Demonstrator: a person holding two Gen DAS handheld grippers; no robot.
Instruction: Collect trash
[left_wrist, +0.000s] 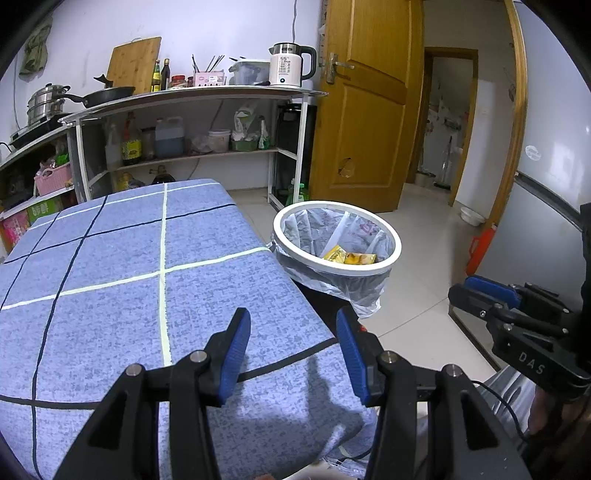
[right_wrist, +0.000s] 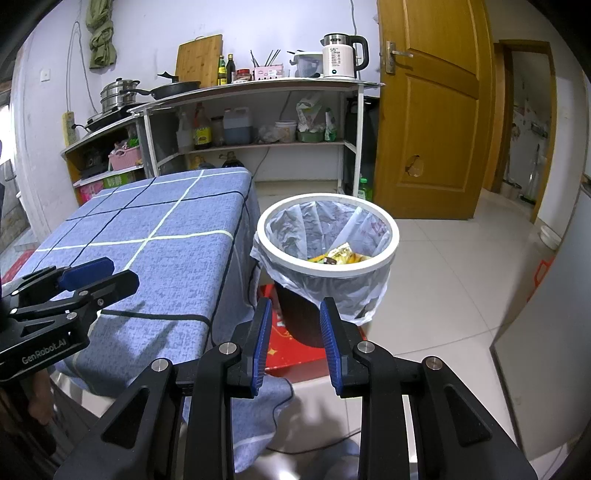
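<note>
Left wrist view: left tongs (left_wrist: 291, 352) wide, empty, over bare cloth (left_wrist: 110, 280); bin (left_wrist: 337, 236) at 1 o'clock, wrappers (left_wrist: 349, 256) inside; right tongs (left_wrist: 480, 291) at 3 o'clock. Right wrist view: right tongs (right_wrist: 293, 341) narrower, empty; bin (right_wrist: 328, 236) at 12 o'clock, just beyond tips; no loose trash visible, so scan cloth and floor before reaching.
</note>
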